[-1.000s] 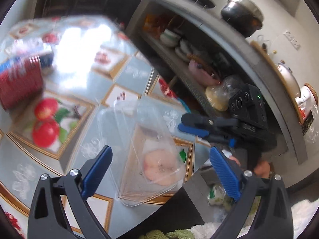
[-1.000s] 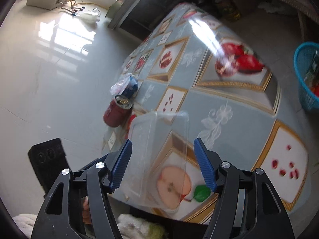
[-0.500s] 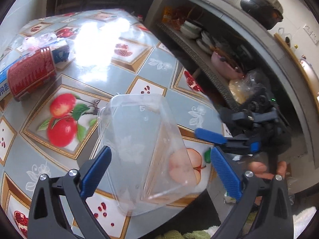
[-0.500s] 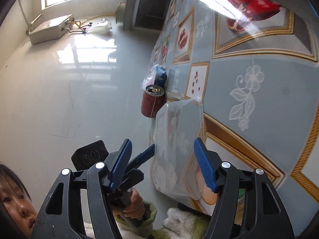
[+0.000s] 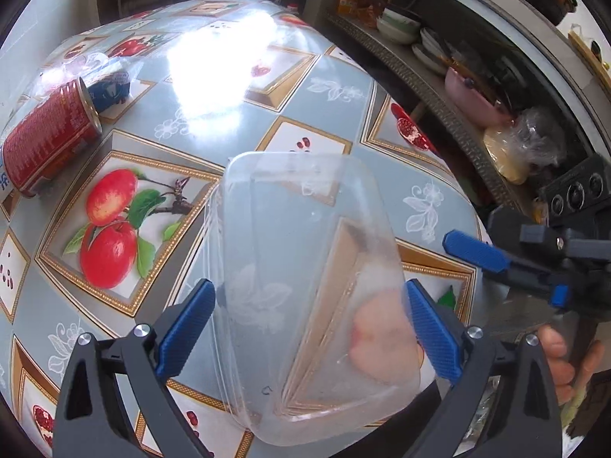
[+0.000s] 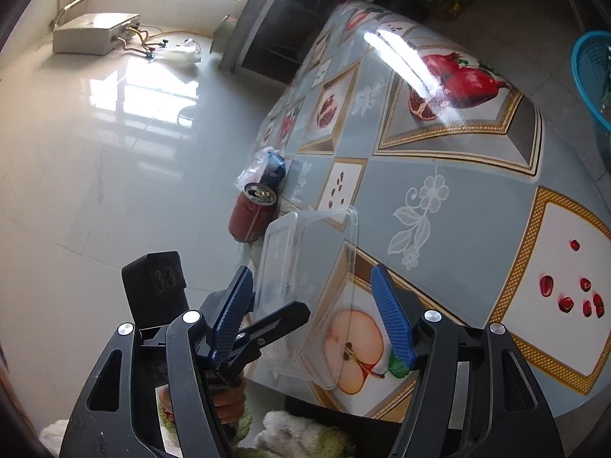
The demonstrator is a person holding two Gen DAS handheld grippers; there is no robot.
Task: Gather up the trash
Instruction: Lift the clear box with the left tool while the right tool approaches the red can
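A clear plastic container (image 5: 305,286) lies at the near edge of the fruit-patterned table (image 5: 267,122), over an apple picture. My left gripper (image 5: 307,290) points down at it, open, and the container's sides reach almost to both blue pads. In the right wrist view the container (image 6: 313,286) is ahead of my open right gripper (image 6: 311,274), with the left gripper (image 6: 282,320) at its near left side. My right gripper holds nothing. A red can (image 5: 49,133) lies on its side at the far left, beside a blue wrapper (image 5: 110,89) in clear film.
Shelves with bowls (image 5: 401,26) and a bagged item (image 5: 527,149) run along the right of the table. A blue basket (image 6: 592,76) stands on the floor beyond the table. A person's hand (image 5: 565,358) holds the right gripper off the table's near corner. Glossy floor lies to the left.
My left gripper has tipped downward and come closer, so the container now fills the gap between its fingers. The left gripper has come into the right wrist view. Jaw widths look unchanged.
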